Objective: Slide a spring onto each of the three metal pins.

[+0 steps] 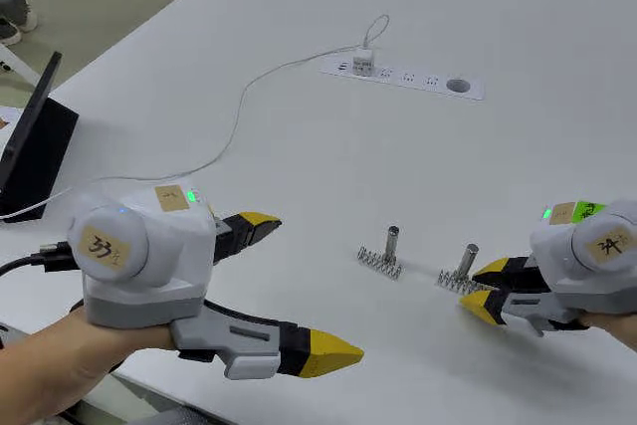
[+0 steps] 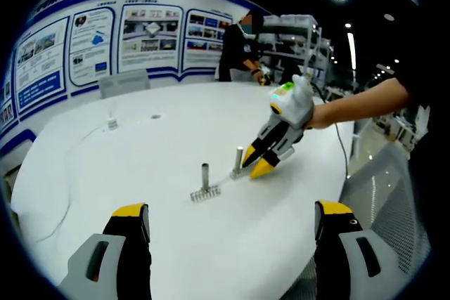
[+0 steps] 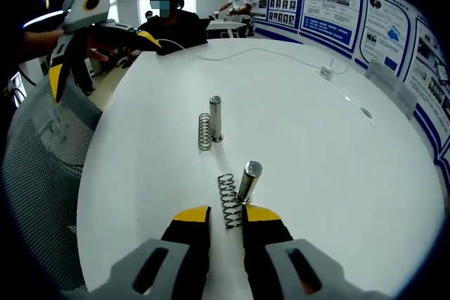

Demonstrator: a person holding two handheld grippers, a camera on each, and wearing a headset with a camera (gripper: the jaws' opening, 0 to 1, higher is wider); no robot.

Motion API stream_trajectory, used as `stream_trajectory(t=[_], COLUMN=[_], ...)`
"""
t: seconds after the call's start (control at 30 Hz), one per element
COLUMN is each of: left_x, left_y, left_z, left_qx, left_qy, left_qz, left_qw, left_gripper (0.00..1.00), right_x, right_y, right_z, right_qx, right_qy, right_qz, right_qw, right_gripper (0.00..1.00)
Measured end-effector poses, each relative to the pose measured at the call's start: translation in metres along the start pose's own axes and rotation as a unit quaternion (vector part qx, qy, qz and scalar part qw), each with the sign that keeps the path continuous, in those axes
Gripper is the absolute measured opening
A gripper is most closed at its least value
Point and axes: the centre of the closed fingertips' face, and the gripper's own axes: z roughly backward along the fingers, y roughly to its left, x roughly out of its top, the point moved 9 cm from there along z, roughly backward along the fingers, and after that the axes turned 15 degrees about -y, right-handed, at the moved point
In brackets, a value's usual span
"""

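Observation:
Two metal pins stand upright on the white table, one at the left (image 1: 392, 243) and one at the right (image 1: 467, 259). A spring (image 1: 379, 262) lies flat beside the left pin, and another spring (image 1: 458, 283) lies by the right pin. My right gripper (image 1: 481, 289) is low at the right pin, open a little. In the right gripper view the near spring (image 3: 229, 201) lies beside its pin (image 3: 248, 180), its end just between my right gripper's (image 3: 228, 216) tips. My left gripper (image 1: 299, 286) is wide open and holds nothing, well left of the pins (image 2: 205, 175).
A white power strip (image 1: 403, 76) with a plugged charger and a cable lies at the back of the table. A black device (image 1: 35, 141) stands at the left edge. The table's front edge runs just below both grippers. People stand in the background beyond the table (image 2: 242, 40).

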Motion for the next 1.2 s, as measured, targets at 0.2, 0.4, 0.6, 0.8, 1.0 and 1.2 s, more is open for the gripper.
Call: stream_trajectory(t=[0.2, 0.4, 0.6, 0.8, 1.0, 1.2], left_x=[0.002, 0.001, 0.000, 0.001, 0.002, 0.003], left_y=[-0.001, -0.002, -0.005, -0.007, -0.012, -0.015], left_z=[0.000, 0.002, 0.004, 0.004, 0.004, 0.005], left_qx=[-0.003, -0.003, -0.004, -0.003, -0.006, -0.008], left_qy=[0.000, 0.001, 0.004, 0.005, 0.005, 0.008], left_qz=[-0.001, -0.002, -0.003, -0.005, -0.009, -0.012], left_qw=[1.0000, 1.0000, 1.0000, 1.0000, 0.9999, 0.9999], left_gripper=[1.00, 0.99, 0.98, 0.98, 0.98, 0.98], right_x=[-0.002, -0.002, -0.001, -0.003, -0.003, -0.003], right_y=[0.002, 0.003, 0.004, 0.003, 0.006, 0.006], right_z=[-0.001, 0.000, -0.002, -0.001, -0.001, 0.001], right_qx=[0.003, 0.012, 0.012, 0.009, 0.010, 0.012], right_qy=[0.005, 0.003, 0.004, -0.002, 0.001, 0.003], right_qz=[-0.003, -0.012, -0.010, -0.027, -0.020, -0.018], right_qw=[1.0000, 0.9999, 0.9999, 0.9996, 0.9998, 0.9998], right_gripper=[0.18, 0.14, 0.12, 0.11, 0.11, 0.11])
